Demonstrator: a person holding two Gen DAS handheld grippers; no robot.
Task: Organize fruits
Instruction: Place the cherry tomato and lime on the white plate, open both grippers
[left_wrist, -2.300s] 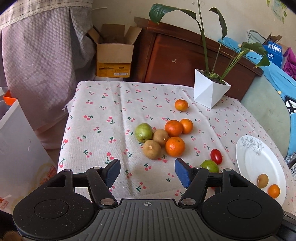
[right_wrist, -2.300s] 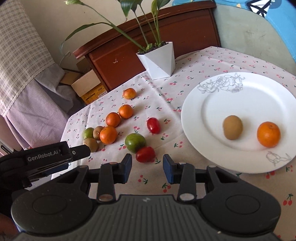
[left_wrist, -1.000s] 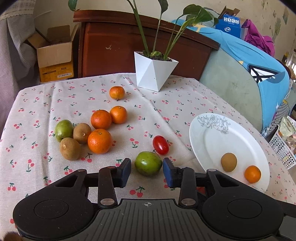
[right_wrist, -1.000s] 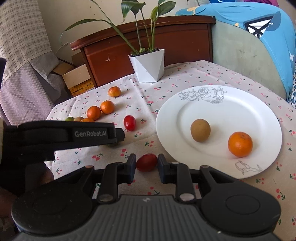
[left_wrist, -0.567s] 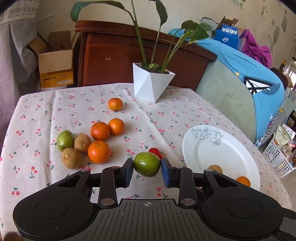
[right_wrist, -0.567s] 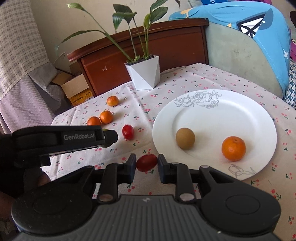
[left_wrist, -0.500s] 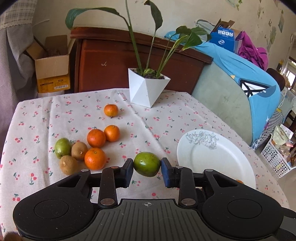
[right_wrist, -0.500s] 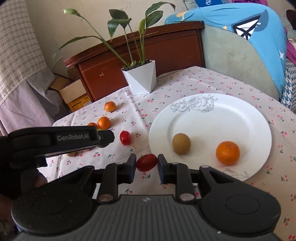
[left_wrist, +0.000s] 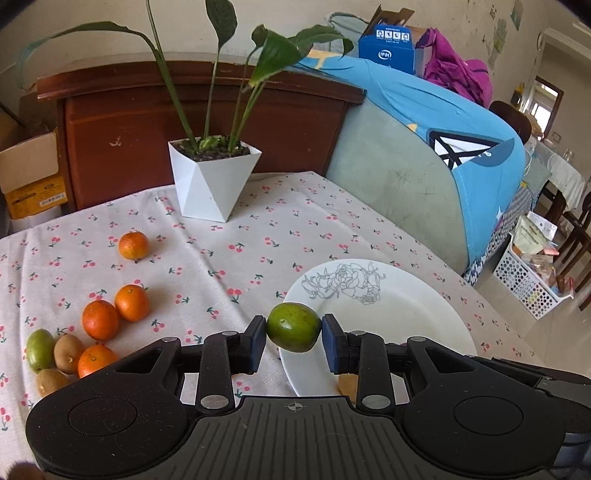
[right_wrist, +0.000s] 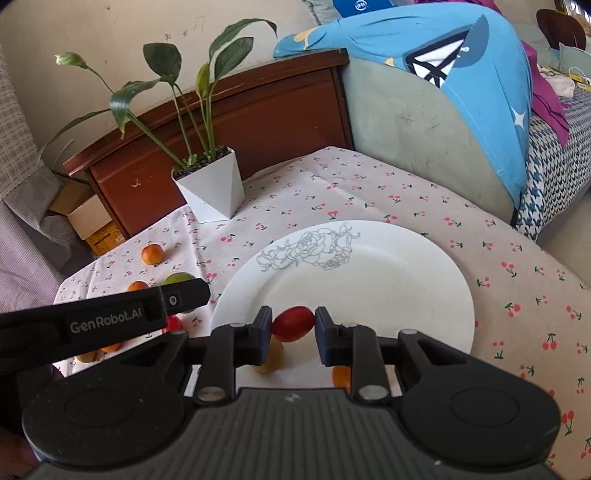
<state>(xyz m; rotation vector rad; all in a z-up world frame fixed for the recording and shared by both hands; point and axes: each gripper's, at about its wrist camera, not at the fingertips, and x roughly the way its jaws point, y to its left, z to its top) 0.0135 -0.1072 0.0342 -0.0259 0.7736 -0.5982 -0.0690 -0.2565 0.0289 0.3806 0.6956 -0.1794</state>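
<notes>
I have a green fruit (left_wrist: 294, 327) pinched between the jaws of the left gripper (left_wrist: 294, 338), both blue pads pressed against its sides, and it hangs in the air just over the near left rim of the white plate (left_wrist: 413, 306). In the right wrist view, the right gripper (right_wrist: 291, 334) has its jaws closed on a red tomato (right_wrist: 293, 323), which sits lifted above the near part of the plate (right_wrist: 388, 273). Taking the plate as my landmark: on it, below the tomato, I see a brown kiwi (right_wrist: 272, 357) and an orange (right_wrist: 341, 376), both mostly hidden behind the gripper fingers. Its rose drawing lies on the far side.

Left of the plate, the remaining fruit lies on the cherry-print cloth of the worktop (left_wrist: 258, 236). A second red tomato (right_wrist: 174, 324) peeks from under the body of the left gripper, close to the plate's left rim. Farther left I count a cluster: two oranges (left_wrist: 115, 312) touching each other, a third orange (left_wrist: 96, 362) nearer me, two kiwis (left_wrist: 59, 365) and a pale green fruit (left_wrist: 39, 349) at the outer edge. A lone orange (left_wrist: 133, 245) rests apart from them, toward the far left of the plate. Beyond the plate, at the back of the worktop, stands a white faceted planter (left_wrist: 212, 181) with a leafy plant, and behind it a dark wooden headboard (left_wrist: 207, 110).
</notes>
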